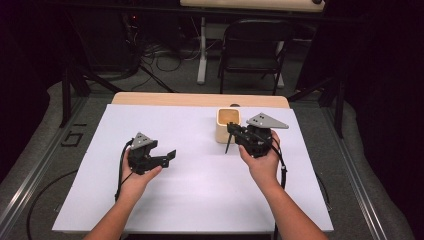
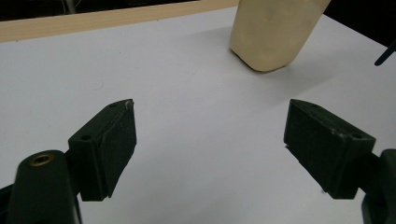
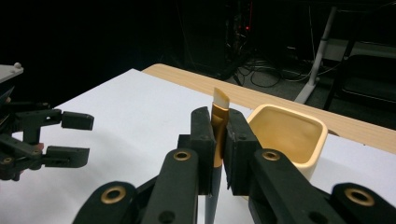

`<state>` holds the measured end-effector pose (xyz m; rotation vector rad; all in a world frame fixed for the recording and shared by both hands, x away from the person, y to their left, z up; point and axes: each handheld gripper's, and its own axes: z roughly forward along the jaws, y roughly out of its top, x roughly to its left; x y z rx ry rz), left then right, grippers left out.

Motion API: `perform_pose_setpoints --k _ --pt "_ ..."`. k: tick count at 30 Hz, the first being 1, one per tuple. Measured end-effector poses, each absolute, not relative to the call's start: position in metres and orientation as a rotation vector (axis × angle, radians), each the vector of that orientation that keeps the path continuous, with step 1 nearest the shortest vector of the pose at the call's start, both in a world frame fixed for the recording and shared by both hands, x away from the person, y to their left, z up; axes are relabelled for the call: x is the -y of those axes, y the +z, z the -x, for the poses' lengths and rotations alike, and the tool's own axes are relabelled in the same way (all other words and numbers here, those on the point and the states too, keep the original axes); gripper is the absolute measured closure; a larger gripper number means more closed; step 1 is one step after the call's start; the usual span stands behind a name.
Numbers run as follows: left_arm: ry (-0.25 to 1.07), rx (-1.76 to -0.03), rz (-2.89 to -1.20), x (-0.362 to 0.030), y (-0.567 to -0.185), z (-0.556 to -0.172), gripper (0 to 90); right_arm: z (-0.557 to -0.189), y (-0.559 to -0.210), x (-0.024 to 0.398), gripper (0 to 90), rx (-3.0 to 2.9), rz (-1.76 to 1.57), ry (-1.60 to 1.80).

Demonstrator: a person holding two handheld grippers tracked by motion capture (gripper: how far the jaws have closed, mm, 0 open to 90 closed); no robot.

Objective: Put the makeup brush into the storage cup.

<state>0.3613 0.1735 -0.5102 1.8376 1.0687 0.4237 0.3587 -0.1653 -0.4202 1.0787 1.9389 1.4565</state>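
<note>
While its handle drops out of sight below, the brush [image 3: 219, 122], gold-collared and pale-tipped, sits clenched in the right gripper [image 3: 219, 140] beside the cup [image 3: 288, 135]; the left gripper [image 2: 210, 140] gapes empty.

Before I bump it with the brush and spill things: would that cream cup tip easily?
Probably not easily: the cup looks squat and square-sided, standing flat on the white table. It appears empty, so likely light; a nudge from the brush in the right claw might slide it.
</note>
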Motion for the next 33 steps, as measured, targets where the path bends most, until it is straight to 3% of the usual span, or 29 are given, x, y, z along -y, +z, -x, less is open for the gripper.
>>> perform_pose_setpoints --k 33 --pt "0.425 -1.067 -1.834 -0.175 -0.509 -0.360 17.5 -0.409 -0.373 0.155 83.8 -1.874 -1.062 1.320"
